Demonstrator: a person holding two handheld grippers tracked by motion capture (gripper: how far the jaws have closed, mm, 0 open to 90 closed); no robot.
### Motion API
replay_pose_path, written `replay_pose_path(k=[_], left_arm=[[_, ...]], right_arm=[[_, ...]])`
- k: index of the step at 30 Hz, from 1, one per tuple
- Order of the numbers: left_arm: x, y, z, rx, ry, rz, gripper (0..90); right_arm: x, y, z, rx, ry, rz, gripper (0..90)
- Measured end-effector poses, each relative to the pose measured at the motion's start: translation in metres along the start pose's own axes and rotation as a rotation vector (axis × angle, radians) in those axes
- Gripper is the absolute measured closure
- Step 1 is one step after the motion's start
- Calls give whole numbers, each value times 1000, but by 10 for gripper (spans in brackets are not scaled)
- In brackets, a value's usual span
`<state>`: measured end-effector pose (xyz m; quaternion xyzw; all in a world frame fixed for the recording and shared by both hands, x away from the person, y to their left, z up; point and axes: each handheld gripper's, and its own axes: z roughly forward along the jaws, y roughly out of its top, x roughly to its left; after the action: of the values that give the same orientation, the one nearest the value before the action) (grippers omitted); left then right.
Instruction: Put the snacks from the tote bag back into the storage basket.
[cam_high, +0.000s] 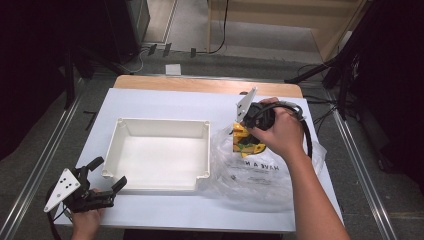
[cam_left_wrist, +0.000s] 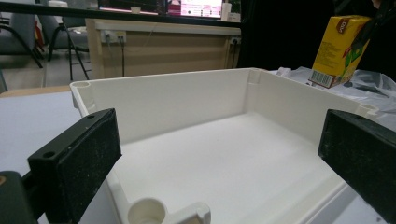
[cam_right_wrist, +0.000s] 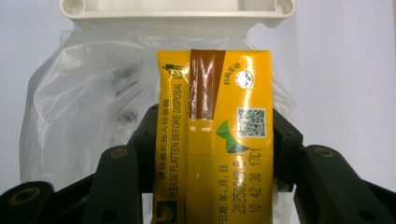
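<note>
Yellow drink carton (cam_right_wrist: 215, 135) is clamped between the black jaws of the right gripper (cam_right_wrist: 215, 154), one pad on each narrow side, printed face toward the lens. On the high view the right gripper (cam_high: 252, 131) is seen held above the clear plastic bag (cam_high: 250, 172), with the carton (cam_high: 246, 141) lifted clear of the bag's opening. The bag is crumpled, printed with dark lettering, and lies just beside the right wall of the white tray (cam_high: 159, 127). The tray is seen in the left gripper view (cam_left_wrist: 196, 93) as shallow, open-topped and bare inside, with round bosses at the corners.

Left gripper (cam_high: 102, 175) is held at the tray's near left corner, jaws spread apart, nothing between them; its pads (cam_left_wrist: 79, 158) are seen either side of that corner, not touching it.

Tray and bag are set on a white sheet (cam_high: 165, 100) laid over a wooden tabletop (cam_high: 200, 84). The table is flanked by metal rails (cam_high: 40, 165) on a grey floor. Dark stands and cables (cam_high: 320, 70) are seen at both sides; light wooden furniture (cam_high: 280, 20) stands behind.
</note>
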<state>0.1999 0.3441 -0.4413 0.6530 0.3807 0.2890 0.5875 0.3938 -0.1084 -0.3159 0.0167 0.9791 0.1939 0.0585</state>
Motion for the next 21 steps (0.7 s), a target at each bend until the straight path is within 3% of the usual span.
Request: replay_pose_path(k=[21], left_arm=[[-1, 0, 0, 1, 0, 0, 0]], right_arm=[[0, 21, 3, -16, 10, -29, 518]])
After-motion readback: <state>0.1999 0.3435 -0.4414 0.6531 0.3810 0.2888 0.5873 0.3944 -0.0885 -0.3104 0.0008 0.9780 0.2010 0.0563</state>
